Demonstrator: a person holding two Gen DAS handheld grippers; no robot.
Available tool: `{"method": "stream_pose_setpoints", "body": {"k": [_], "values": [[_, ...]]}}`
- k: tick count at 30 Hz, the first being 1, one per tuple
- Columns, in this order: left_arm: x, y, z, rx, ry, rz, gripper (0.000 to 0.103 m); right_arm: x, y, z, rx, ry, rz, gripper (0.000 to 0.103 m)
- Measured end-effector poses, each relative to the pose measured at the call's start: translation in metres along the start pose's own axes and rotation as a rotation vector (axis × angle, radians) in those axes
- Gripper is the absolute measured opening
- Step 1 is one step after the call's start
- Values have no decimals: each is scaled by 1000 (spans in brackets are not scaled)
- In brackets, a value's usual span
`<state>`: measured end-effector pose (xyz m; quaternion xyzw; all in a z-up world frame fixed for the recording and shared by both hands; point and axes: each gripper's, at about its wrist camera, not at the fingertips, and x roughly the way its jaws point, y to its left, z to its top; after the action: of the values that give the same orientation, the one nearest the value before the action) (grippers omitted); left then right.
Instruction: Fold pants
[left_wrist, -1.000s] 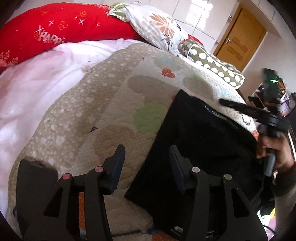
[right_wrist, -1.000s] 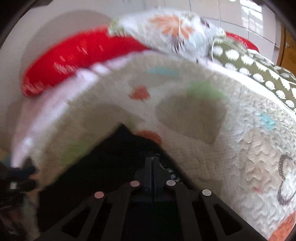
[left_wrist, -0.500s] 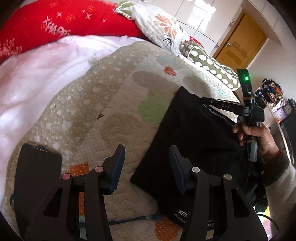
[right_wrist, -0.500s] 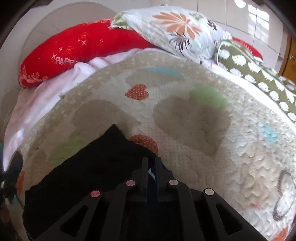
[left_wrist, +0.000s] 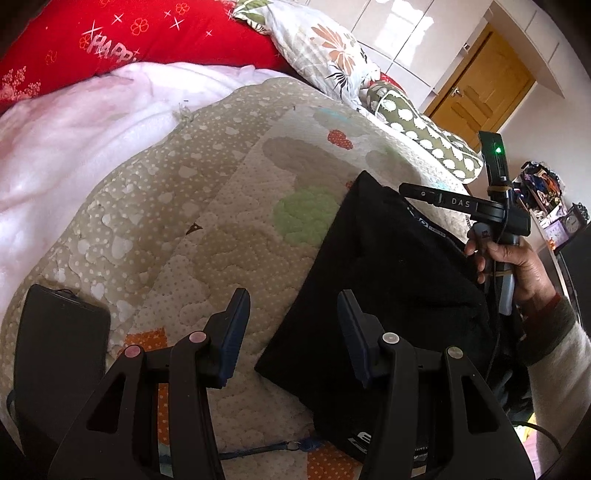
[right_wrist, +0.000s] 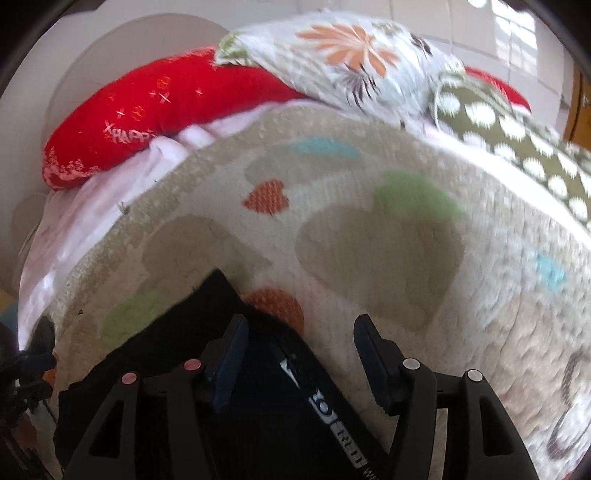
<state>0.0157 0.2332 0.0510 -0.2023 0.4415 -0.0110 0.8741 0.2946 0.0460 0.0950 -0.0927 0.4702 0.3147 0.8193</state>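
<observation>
The black pants (left_wrist: 391, 280) lie folded on the quilt, near the bed's right side. My left gripper (left_wrist: 291, 306) is open and empty, just above the pants' near left corner. In the left wrist view the right gripper (left_wrist: 406, 190) hovers over the pants' far edge, held by a hand (left_wrist: 513, 258). In the right wrist view the right gripper (right_wrist: 299, 332) is open, its jaws on either side of the waistband with a white label (right_wrist: 325, 410). The pants (right_wrist: 177, 354) spread to the lower left.
A patterned quilt (left_wrist: 207, 221) covers the bed. A black phone (left_wrist: 55, 350) lies at the near left. A red pillow (left_wrist: 110, 40), a floral pillow (left_wrist: 325, 51) and a green dotted pillow (left_wrist: 424, 136) line the head. A pink blanket (left_wrist: 66, 140) lies at left. A wooden door (left_wrist: 484, 92) stands behind.
The right gripper was shut on the pants' waistband and has opened, letting the fabric go. The left gripper stayed open and drew back slightly.
</observation>
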Motion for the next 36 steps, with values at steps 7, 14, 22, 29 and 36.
{"method": "stream_pose_setpoints", "body": {"k": [7,14,22,29,36], "values": [[2,2,-1,-10,6,0,49,22,1,-3,-16,80,64,25],[-17,1,-5,-18,-23,-2,49,-35,27,-6,-60,-49,77,15],[-59,5,-15,-39,-86,-9,49,-142,108,-52,-118,-161,38,15],[-72,13,-28,-79,-82,-4,49,-105,195,-137,-25,-77,249,13],[-63,-10,-35,-52,-50,-48,66,-111,196,-179,68,-120,262,13]]}}
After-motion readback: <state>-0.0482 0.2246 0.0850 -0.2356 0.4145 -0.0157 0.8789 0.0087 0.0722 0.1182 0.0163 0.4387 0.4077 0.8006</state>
